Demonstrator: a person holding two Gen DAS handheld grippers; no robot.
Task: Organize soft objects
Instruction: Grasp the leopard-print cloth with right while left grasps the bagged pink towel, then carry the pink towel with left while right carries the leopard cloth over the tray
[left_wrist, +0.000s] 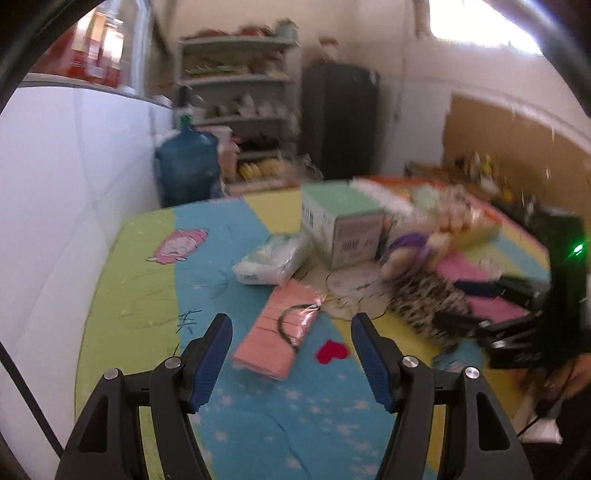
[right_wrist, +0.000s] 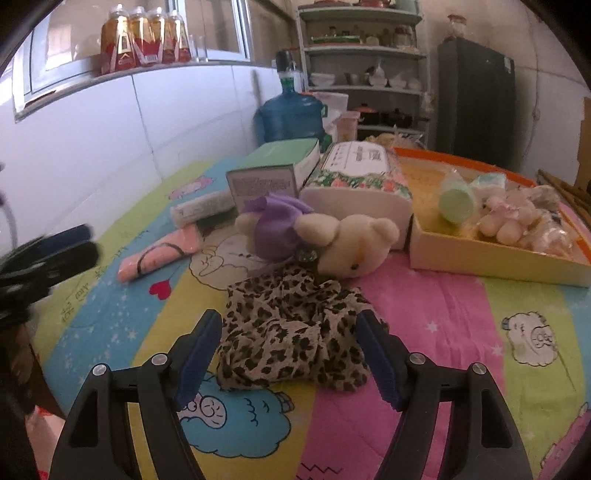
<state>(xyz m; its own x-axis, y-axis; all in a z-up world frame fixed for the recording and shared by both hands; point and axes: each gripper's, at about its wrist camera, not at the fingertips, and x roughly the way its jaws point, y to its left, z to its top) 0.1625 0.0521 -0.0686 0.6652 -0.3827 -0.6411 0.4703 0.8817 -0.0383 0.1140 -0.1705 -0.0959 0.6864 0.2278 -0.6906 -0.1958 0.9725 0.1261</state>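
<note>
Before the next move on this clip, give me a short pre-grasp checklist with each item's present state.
1. Right gripper jaws apart, nothing held: ok.
2. Leopard-print cloth lies between its fingers: ok.
3. Left gripper jaws apart, empty: ok.
4. Pink packet ahead of the left gripper, free of other items: ok.
5. Cloth clear of the plush bear: not ok, the bear rests against its far edge.
6. Room left in the orange-rimmed box: cannot tell.
</note>
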